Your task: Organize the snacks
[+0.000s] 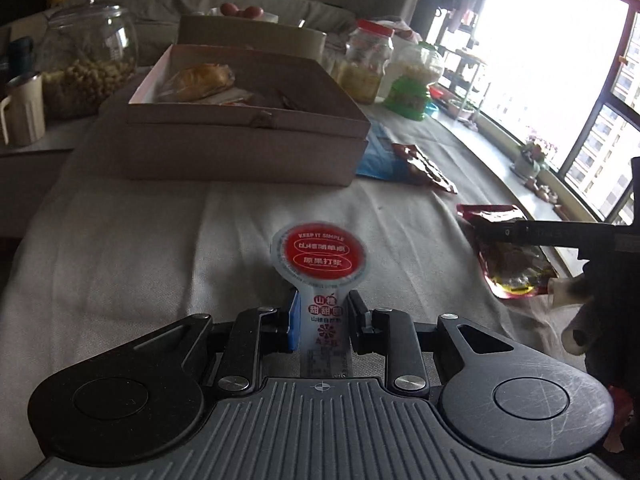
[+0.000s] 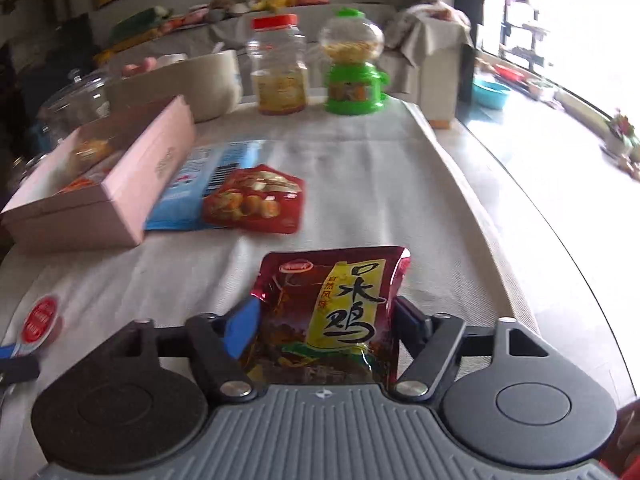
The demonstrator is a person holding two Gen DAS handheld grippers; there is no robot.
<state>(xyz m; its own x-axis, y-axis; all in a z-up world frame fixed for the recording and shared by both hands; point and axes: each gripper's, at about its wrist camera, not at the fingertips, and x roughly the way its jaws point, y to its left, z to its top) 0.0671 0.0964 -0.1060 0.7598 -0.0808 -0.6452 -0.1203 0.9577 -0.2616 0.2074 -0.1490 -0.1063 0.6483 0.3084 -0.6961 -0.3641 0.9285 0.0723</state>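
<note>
The left gripper point(image 1: 322, 316) points forward over the table, its fingers pressed in from both sides on a white-and-red snack pouch point(image 1: 320, 280) that stands upright between them. The right gripper point(image 2: 324, 320) is likewise clamped — its fingers pinch a dark red snack packet point(image 2: 332, 308), seen from the left wrist view entering at the right edge.

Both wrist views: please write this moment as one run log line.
left tool: shut on jelly cup | right tool: shut on dark red packet | pink box: open, holds snacks | both items outside box
</note>
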